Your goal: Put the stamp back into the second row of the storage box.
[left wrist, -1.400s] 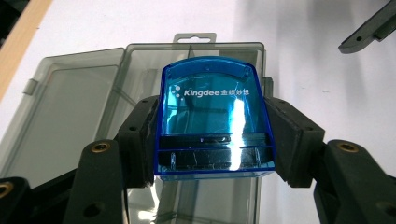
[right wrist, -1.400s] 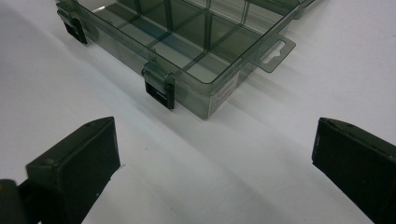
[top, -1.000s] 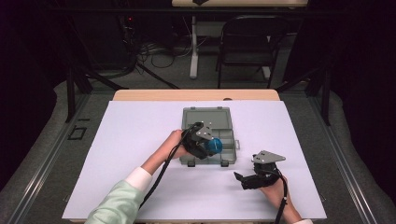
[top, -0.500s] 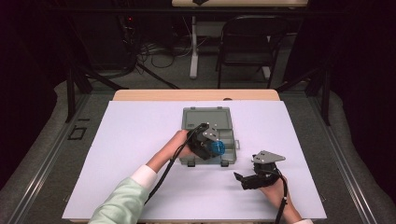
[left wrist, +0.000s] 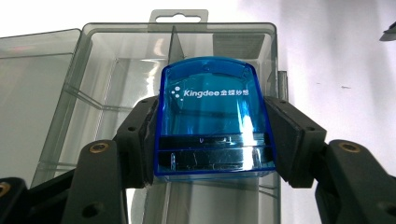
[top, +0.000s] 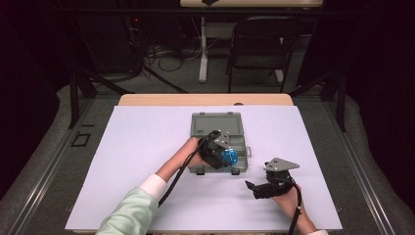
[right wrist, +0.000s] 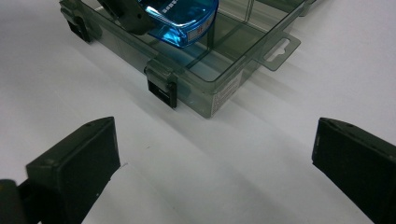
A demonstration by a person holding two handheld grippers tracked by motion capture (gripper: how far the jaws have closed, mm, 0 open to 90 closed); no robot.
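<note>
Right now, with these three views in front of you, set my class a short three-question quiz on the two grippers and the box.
1. True or false: the left gripper is clamped on the blue stamp.
2. What lies directly below that stamp? A) bare white table B) the open clear box C) a chair
3. Fill in: the right gripper rests over the white table with its jaws ____.

Key: 1 true; 2 B; 3 open, with nothing between them.
</note>
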